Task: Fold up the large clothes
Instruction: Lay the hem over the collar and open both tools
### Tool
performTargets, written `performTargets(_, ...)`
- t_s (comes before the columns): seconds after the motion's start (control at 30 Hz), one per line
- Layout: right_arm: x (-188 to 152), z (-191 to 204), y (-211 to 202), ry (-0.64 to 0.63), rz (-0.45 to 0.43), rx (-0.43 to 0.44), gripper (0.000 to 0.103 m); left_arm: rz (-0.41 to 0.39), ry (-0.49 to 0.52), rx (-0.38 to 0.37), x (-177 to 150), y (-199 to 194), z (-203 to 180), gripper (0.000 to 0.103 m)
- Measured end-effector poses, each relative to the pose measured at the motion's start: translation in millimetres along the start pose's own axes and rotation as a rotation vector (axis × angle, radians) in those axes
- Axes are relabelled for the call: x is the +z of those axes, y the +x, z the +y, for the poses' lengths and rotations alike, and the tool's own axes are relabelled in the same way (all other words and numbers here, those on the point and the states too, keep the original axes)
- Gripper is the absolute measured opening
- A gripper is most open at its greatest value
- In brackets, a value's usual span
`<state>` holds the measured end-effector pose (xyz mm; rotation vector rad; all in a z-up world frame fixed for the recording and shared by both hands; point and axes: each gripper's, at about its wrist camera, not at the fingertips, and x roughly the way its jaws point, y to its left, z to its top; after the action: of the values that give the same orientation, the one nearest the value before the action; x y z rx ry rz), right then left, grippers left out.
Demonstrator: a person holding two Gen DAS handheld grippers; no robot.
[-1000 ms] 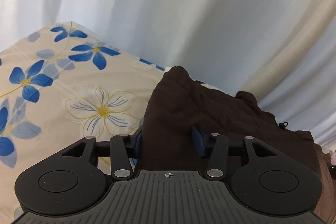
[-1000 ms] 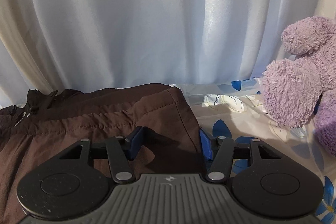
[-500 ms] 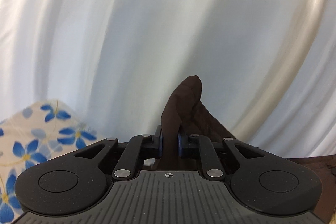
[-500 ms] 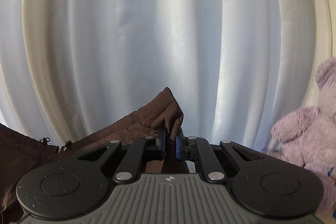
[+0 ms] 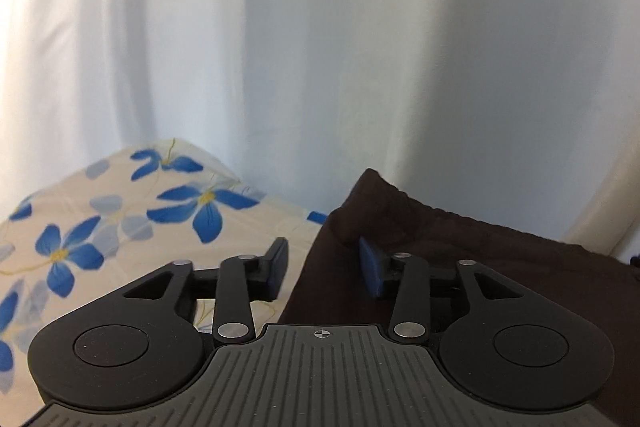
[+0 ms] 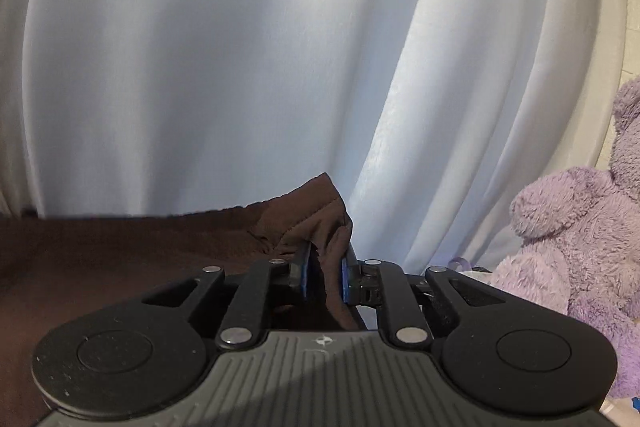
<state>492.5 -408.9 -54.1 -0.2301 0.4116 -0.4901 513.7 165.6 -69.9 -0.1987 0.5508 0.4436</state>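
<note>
While our right hand-held gripper [image 6: 325, 273] pinches a corner of the brown garment [image 6: 120, 251], jaws just easing, our left hand-held gripper [image 5: 323, 267] has just opened, releasing its corner flat onto the floral bed [image 5: 120, 223] to set the fold.

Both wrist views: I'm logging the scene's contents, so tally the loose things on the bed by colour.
Brown: 1, the garment
Purple: 1, the plush toy
Total: 2
</note>
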Motion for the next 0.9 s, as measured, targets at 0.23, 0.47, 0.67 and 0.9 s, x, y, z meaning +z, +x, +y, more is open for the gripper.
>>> performTargets(0.23, 0, 1, 7, -0.020, 0.037, -0.017, 0.027, -0.029, -0.054, -0.040, 18, -33, 21, 0.075)
performTargets(0.47, 36, 28, -63, 0.194, -0.159, 0.283, 0.057, -0.079, 0.030, -0.354, 24, -99, -65, 0.087)
performTargets(0.67, 22, 131, -44, 0.243, 0.090, 0.665, 0.005, -0.029, 0.086, -0.463, -26, -78, -150, 0.088)
performTargets(0.9, -33, 122, -16, 0.270, 0.085, 0.651, 0.000, -0.019, 0.103, -0.414, -67, -41, -157, 0.088)
